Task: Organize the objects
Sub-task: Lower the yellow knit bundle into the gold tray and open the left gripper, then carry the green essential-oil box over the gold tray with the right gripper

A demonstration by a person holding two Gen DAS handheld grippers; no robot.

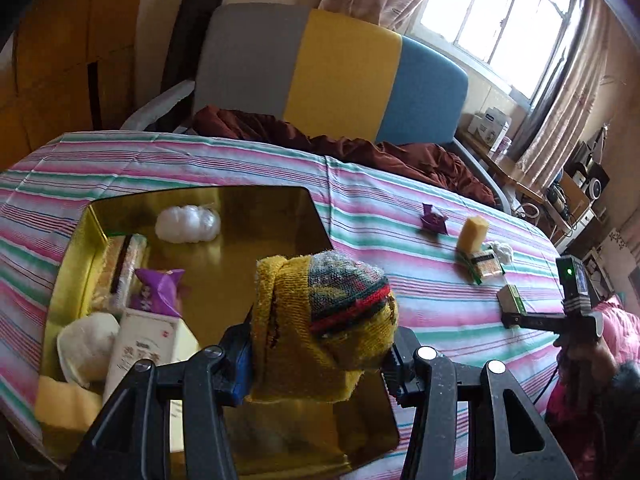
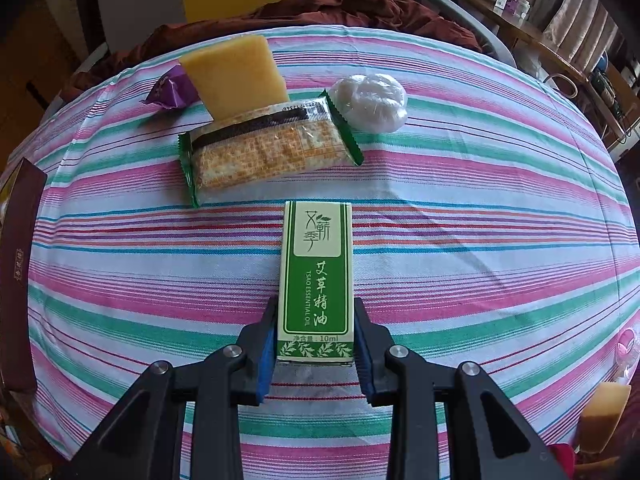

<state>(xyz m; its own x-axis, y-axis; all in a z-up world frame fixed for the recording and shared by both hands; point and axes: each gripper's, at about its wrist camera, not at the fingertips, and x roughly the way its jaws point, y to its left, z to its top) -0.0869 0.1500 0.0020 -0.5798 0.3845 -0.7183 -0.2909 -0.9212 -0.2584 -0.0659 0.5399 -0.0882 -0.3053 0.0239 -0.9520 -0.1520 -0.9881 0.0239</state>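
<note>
Left gripper [image 1: 320, 344] clamped on rolled yellow sock [image 1: 320, 320], above gold tin [image 1: 76, 248] at left of striped tabletop [image 1: 380, 216]; lower into bare middle, clear of white bottle [image 1: 140, 356] and purple packet [image 1: 158, 288]

Right gripper [image 2: 316, 340] narrow around essential oil box [image 2: 316, 280]; firm contact not certain, squeeze before lift

Far: purple wrapper [image 2: 170, 90], sponge [image 2: 236, 76], cracker pack [image 2: 264, 152], white bag [image 2: 370, 102]; none block

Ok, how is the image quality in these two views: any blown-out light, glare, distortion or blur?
Left wrist: the window is blown out to white, the gold tray mirrors its contents, and the rolled sock in the left gripper is slightly soft. Right wrist: even light, fisheye bows the striped cloth, and print on the green box in the right gripper is sharp.
</note>
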